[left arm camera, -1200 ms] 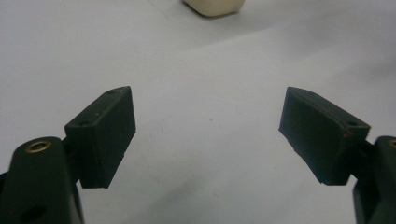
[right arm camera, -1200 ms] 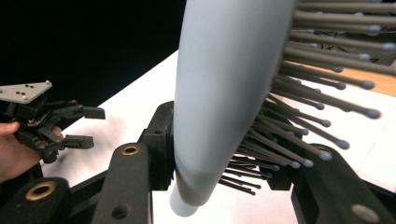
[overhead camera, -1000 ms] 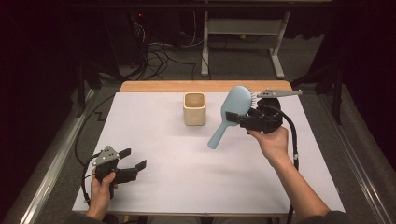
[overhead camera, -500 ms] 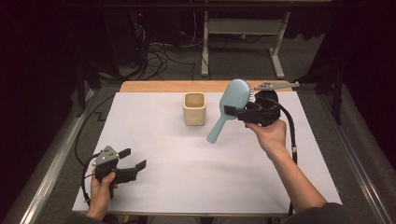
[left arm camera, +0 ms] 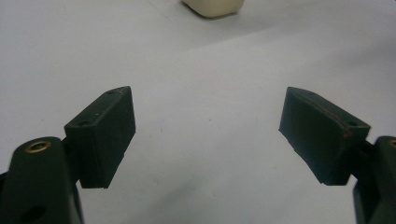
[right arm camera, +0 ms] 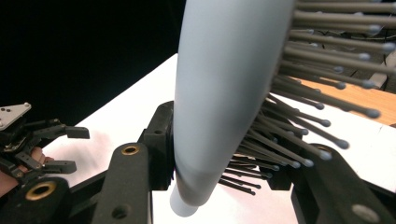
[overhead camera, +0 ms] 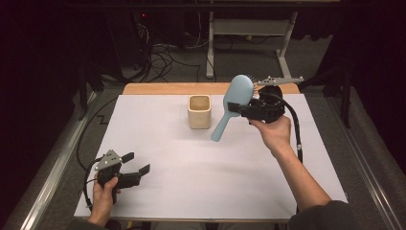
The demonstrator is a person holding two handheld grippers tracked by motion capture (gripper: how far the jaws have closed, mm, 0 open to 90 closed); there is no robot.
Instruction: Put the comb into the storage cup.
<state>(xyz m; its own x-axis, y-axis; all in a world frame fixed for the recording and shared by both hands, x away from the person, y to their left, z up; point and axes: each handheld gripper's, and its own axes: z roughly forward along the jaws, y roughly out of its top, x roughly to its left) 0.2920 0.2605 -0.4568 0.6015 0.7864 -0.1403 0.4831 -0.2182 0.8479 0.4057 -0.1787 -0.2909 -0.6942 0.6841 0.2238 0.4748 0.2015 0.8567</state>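
Light blue hairbrush (overhead camera: 233, 103) clamped in right gripper (overhead camera: 247, 109), raised above white table (overhead camera: 201, 172), just right of cream cup (overhead camera: 199, 111), possibly tilted. Left gripper (overhead camera: 136, 164) low near front left, jaws apart, empty.

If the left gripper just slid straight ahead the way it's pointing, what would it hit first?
Probably nothing soon. The left gripper stands open, and ahead of it lies bare white table. The cream cup sits far off, about on that line, so it would likely be first, though depth is hard to judge.
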